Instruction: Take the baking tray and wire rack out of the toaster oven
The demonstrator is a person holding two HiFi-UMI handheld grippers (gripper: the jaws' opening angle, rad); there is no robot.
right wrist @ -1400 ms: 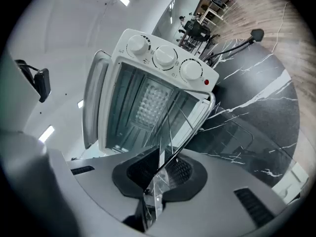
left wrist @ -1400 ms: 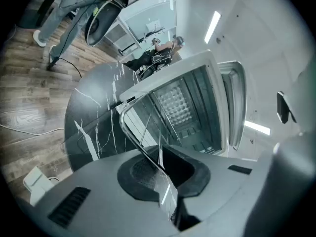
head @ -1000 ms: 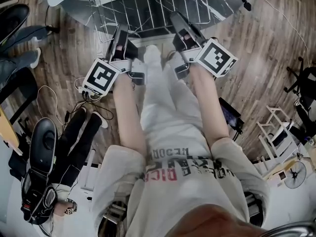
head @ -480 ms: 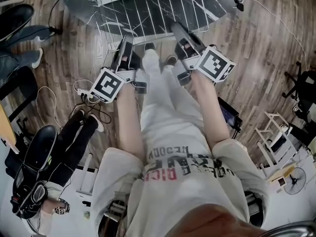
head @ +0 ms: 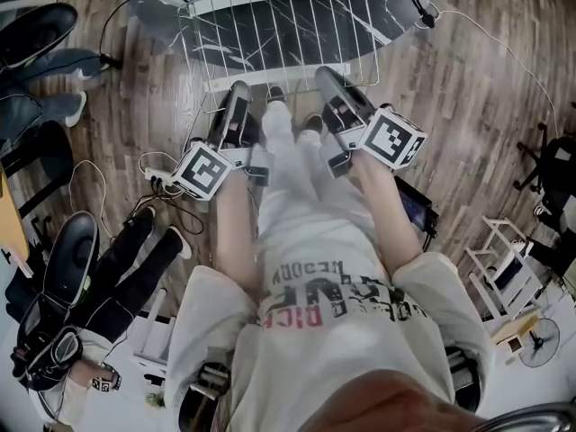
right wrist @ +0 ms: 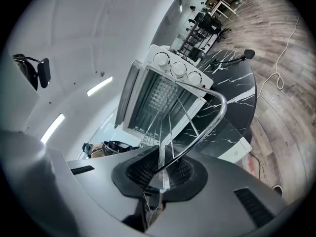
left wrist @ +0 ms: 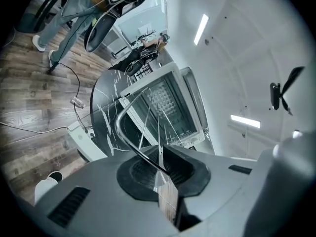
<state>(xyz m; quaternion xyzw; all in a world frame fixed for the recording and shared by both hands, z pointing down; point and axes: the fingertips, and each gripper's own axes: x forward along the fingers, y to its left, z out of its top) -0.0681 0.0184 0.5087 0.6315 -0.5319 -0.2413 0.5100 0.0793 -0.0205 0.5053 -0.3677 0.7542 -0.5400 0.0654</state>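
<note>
Wire rack: upper centre of the head view, extending over the counter, far end toward the open toaster oven.
Left claw: closed on the bend at the left end of the rack's near rim.
Right claw: closed on the bend at the right end of that rim.
Toaster oven: white, three knobs, standing on the counter.
Counter: round, black, white-veined.
Floor: wood-look planks, with cables at left.
Ceiling: white, strip lights.
</note>
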